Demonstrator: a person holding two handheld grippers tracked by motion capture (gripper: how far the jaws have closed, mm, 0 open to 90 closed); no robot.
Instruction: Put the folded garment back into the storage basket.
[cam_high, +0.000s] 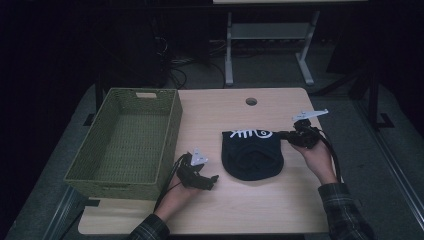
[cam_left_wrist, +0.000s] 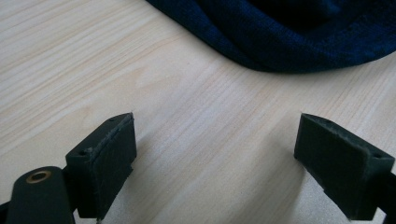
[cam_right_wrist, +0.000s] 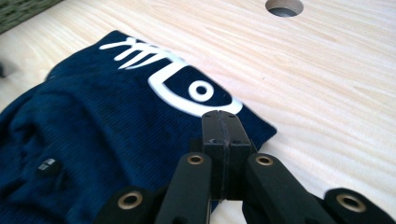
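A dark navy garment (cam_high: 252, 155) with a white fish-skeleton print lies crumpled on the wooden table (cam_high: 240, 210). My right gripper (cam_high: 283, 134) sits at the garment's right corner. In the right gripper view my right gripper (cam_right_wrist: 220, 116) has its jaws pressed together over that corner of the garment (cam_right_wrist: 93, 140), and I see no cloth between the pads. My left gripper (cam_high: 211, 181) rests low on the table just left of the garment. Its jaws stand wide open around bare wood in the left gripper view (cam_left_wrist: 215, 158), with the garment's edge (cam_left_wrist: 280, 32) a little beyond them.
A green woven basket (cam_high: 142, 91) stands on the table's left side, beside my left hand, and its corner (cam_right_wrist: 23, 9) appears at the far left of the right gripper view. A round cable hole (cam_high: 251, 101) is at the table's back. Desk legs and cables lie beyond.
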